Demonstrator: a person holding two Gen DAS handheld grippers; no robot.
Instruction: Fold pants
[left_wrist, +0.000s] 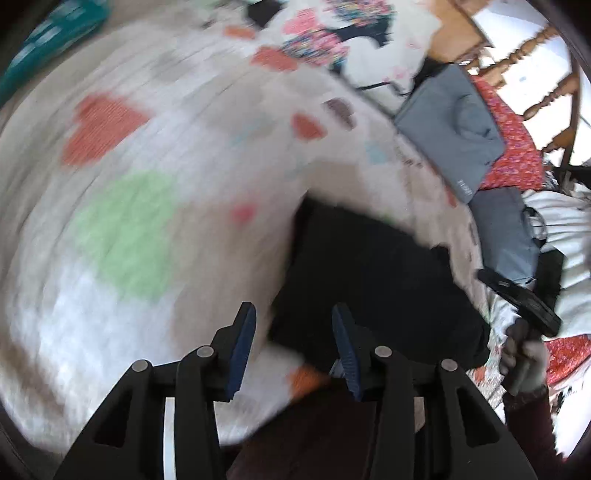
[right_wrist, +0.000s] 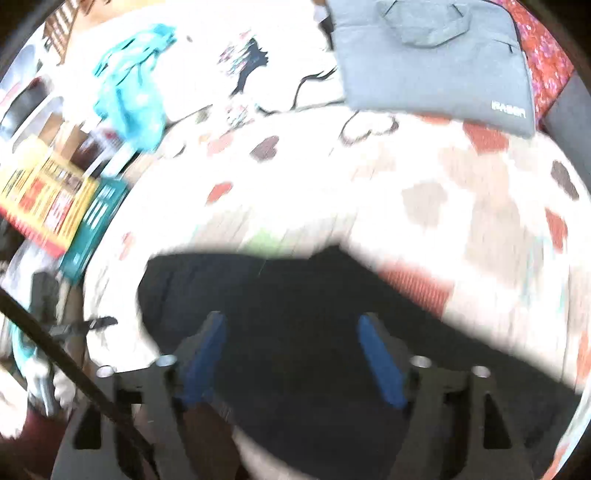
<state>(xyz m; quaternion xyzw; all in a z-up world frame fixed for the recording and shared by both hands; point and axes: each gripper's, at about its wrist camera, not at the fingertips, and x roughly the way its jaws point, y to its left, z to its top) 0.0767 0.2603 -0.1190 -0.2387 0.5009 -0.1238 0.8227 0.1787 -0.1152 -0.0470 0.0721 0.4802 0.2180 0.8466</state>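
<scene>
So the dark, soft, limp cloth pants (right_wrist: 295, 314) lie bunched on the heart-print bed sheet (right_wrist: 461, 192), just below both tools: left tool (left_wrist: 293, 345) & right tool (right_wrist: 291, 354) apart, empty; prob light, floppy, so grab an edge/waistband

Left hand-held gripper (left_wrist: 293, 314): jaws spread apart, nothing between. Right hand-held gripper (right_wrist: 291, 325): jaws spread wide, nothing between.
</scene>
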